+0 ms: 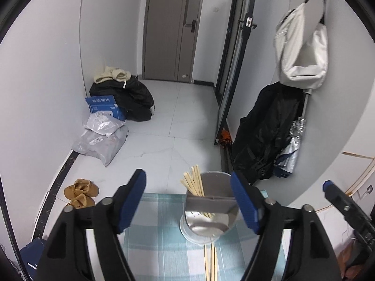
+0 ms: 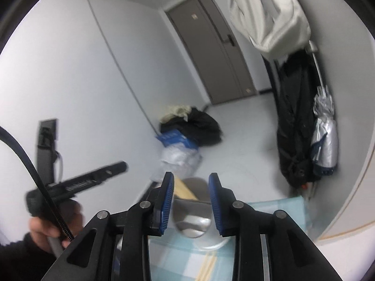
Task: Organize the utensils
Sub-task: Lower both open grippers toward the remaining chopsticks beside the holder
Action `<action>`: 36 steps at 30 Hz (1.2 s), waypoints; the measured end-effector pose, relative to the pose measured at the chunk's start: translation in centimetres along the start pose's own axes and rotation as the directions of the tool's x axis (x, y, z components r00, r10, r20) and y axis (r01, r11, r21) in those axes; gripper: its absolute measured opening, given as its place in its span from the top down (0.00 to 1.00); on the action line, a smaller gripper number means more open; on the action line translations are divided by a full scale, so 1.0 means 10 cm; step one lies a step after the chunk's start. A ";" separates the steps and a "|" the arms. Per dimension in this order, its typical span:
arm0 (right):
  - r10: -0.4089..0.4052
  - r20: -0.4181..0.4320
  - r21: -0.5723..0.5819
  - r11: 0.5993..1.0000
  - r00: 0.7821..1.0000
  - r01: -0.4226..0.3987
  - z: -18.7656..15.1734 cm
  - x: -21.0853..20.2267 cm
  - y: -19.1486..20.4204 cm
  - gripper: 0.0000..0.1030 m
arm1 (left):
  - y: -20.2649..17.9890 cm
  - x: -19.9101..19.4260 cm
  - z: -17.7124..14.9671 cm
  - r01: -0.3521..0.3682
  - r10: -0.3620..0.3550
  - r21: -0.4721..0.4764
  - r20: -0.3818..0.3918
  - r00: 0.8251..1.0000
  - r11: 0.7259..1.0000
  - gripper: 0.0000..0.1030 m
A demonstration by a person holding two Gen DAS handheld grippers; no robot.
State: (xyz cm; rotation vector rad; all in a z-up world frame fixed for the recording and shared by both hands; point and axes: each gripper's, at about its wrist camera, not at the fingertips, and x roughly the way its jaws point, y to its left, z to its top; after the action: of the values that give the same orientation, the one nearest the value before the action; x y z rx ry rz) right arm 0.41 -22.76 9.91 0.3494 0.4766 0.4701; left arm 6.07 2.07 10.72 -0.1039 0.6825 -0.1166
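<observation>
This is the entrance hall of a home, most likely a flat. A grey-brown front door (image 1: 174, 28) with a lever-handle lock closes the far end of a narrow passage with plain white walls and a pale tiled floor (image 1: 182, 121). A white garment (image 1: 302, 44) and a black coat (image 1: 264, 135) hang on the right wall, with a folded silver umbrella (image 1: 291, 147) beside them. On the floor lie a heap of dark clothing (image 1: 126, 96), a blue cardboard box (image 1: 105, 107) and grey parcel bags (image 1: 103, 140) (delivery mailers, by the labels), plus tan slippers (image 1: 80, 193). A checked tablecloth (image 1: 159, 231) covers the near table
</observation>
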 end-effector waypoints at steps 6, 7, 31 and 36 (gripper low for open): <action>0.044 0.054 -0.045 0.998 0.998 -0.042 -0.27 -0.46 0.30 0.57 | -0.10 -0.24 -0.25 -0.009 0.009 0.033 0.009 1.000 0.999 0.27; 0.069 0.060 -0.033 0.997 0.996 -0.067 -0.34 -0.54 0.33 0.55 | -0.10 -0.27 -0.29 -0.007 0.007 0.031 0.011 1.000 0.999 0.26; -0.206 -0.163 -0.038 0.978 0.965 0.203 -1.58 -0.21 0.05 0.41 | 0.12 0.27 -1.24 -0.068 0.067 -0.035 -0.048 0.997 0.997 0.10; -0.261 -0.236 -0.067 0.965 0.936 0.252 -1.66 0.05 -0.07 0.41 | 0.26 0.52 -1.36 -0.072 0.068 -0.047 -0.091 0.994 0.996 0.10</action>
State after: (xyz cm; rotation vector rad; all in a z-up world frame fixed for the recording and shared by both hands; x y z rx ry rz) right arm -7.46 -19.64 -4.42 0.1910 0.7415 0.2661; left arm 1.64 3.15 -3.37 -0.1230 0.7779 -0.0369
